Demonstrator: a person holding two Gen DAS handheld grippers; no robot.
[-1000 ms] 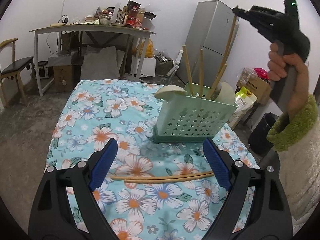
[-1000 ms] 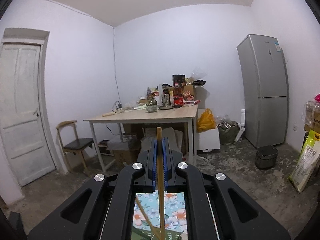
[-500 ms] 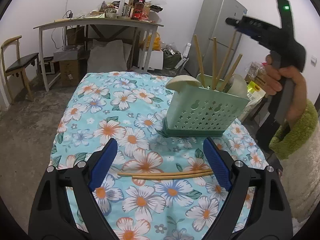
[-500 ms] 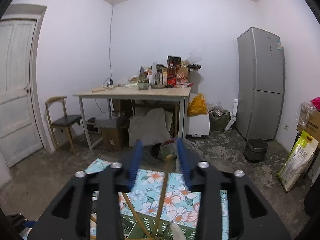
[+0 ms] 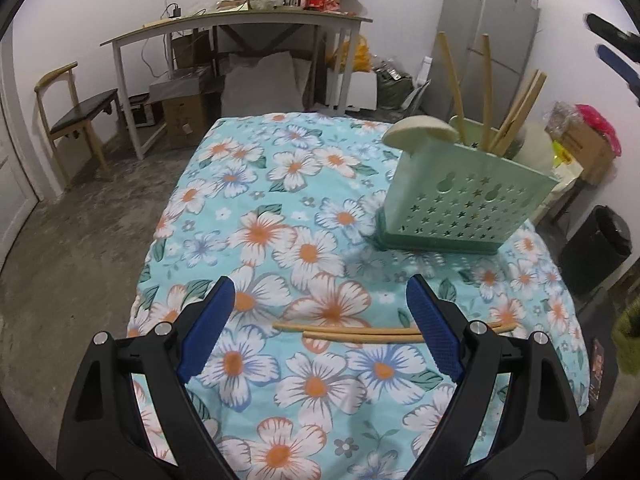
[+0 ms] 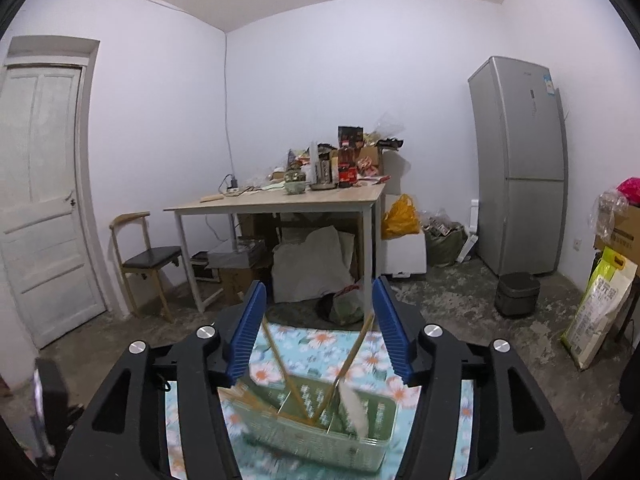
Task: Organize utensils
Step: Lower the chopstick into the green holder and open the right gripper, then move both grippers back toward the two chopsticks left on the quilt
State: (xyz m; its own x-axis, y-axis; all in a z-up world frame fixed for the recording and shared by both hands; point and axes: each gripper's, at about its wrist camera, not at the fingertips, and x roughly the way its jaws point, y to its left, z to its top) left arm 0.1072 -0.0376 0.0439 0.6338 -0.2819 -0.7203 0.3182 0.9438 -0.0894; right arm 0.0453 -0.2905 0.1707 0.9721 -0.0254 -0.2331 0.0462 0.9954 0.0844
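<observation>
A green perforated utensil basket (image 5: 464, 200) stands on the floral tablecloth (image 5: 280, 200) with several wooden chopsticks (image 5: 486, 92) upright in it and pale spoons beside them. Two loose chopsticks (image 5: 360, 330) lie flat on the cloth. My left gripper (image 5: 320, 332) is open, low over the cloth, its jaws on either side of the loose pair. My right gripper (image 6: 316, 332) is open and empty, held above the basket (image 6: 316, 420); its tips show at the left wrist view's upper right edge (image 5: 612, 48).
Behind the cloth-covered table are a cluttered desk (image 5: 240, 24), a wooden chair (image 5: 76, 108), a grey fridge (image 6: 520, 164), a door (image 6: 40, 200), boxes and bags on the concrete floor, and a dark bin (image 5: 596, 248) at the right.
My right gripper opened and let go of the chopstick, which now stands in the basket, then drew up and right. My left gripper stayed open over the loose pair.
</observation>
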